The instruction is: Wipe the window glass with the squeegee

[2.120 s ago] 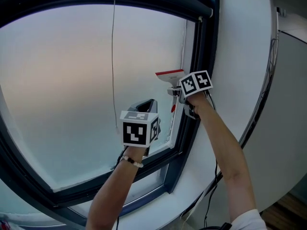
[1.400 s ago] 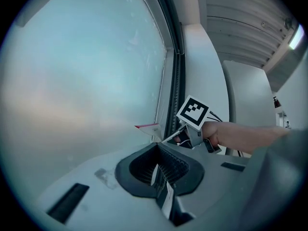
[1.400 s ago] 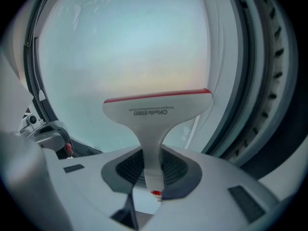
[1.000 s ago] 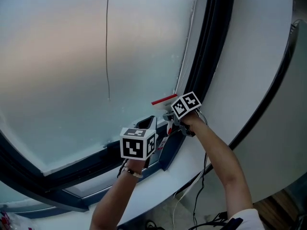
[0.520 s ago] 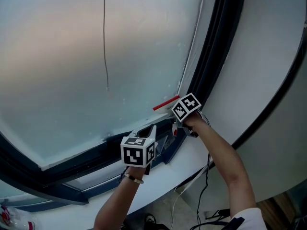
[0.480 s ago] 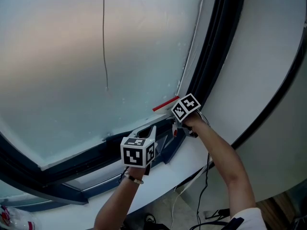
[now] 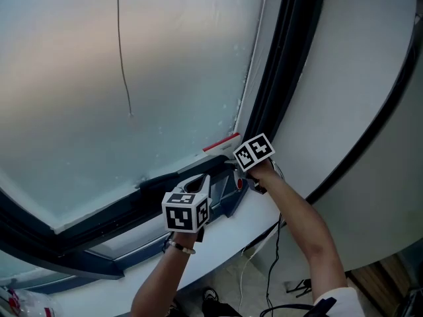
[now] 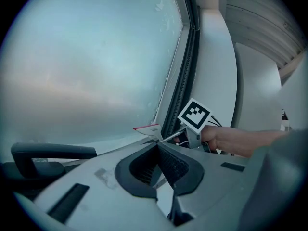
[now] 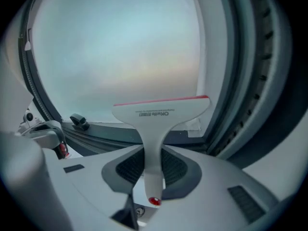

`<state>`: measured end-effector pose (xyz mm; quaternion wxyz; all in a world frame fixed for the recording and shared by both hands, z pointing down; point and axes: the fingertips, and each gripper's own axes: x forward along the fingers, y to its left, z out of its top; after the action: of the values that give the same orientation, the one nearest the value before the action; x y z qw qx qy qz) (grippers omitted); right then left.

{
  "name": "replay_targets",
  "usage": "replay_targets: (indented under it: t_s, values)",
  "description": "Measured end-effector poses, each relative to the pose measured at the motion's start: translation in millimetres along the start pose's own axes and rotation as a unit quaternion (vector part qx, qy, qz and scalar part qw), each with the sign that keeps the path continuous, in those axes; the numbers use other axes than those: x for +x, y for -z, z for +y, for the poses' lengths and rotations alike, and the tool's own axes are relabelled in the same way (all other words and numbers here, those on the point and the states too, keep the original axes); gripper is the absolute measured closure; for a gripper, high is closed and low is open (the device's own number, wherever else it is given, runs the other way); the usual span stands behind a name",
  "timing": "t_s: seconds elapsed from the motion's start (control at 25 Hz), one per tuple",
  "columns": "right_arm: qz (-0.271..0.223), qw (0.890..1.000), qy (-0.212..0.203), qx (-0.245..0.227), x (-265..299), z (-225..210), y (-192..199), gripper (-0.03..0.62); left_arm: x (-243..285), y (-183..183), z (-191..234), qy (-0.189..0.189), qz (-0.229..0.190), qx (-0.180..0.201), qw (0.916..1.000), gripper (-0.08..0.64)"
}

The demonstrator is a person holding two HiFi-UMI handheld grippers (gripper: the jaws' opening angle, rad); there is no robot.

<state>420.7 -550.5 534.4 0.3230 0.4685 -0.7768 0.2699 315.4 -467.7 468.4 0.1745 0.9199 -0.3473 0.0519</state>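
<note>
The only writing here is a short line of dark print across the white head of the squeegee (image 9: 161, 110), and it is too small and smeared for me to read; the rest is the black-and-white square markers on the two cubes. The right tongs (image 9: 153, 165) are clamped on the squeegee's white handle, which ends near the camera in a small red dot. The head stands upright above them, with a thin red strip along its far edge. That red edge sits at the lower right corner of the window glass (image 7: 132, 65), just beside the dark frame (image 7: 284, 78). I cannot tell whether it presses on the pane. From the head view most of the tool is hidden behind the right cube, and only the red strip shows. The left tongs (image 8: 158, 150) are closed together on nothing, low and to the left of the right ones, by the bottom frame. A thin cord (image 7: 122, 58) hangs down the misted glass, its top cut off. A beaded band (image 7: 180, 246) circles the left wrist.
</note>
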Motion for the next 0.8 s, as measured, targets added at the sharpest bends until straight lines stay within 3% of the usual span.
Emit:
replay_targets:
  t_s: [0.2, 0.32, 0.52, 0.8]
  values:
    - [-0.091, 0.995, -0.005, 0.048, -49, 35, 31, 0.517, -20, 6, -12, 0.017, -0.008, 0.009, 0.9998, 0.56]
    - [-0.13, 0.989, 0.032, 0.064, -81, 57, 56, 0.517, -38, 9, -15, 0.038, -0.011, 0.012, 0.9991, 0.56]
    - [-0.209, 0.97, 0.078, 0.096, -138, 111, 91, 0.517, -90, 21, -25, 0.078, -0.019, 0.038, 0.9961, 0.56]
    - [-0.286, 0.941, 0.096, 0.154, -180, 235, 146, 0.517, -195, 67, -14, 0.119, 0.008, 0.049, 0.9916, 0.56]
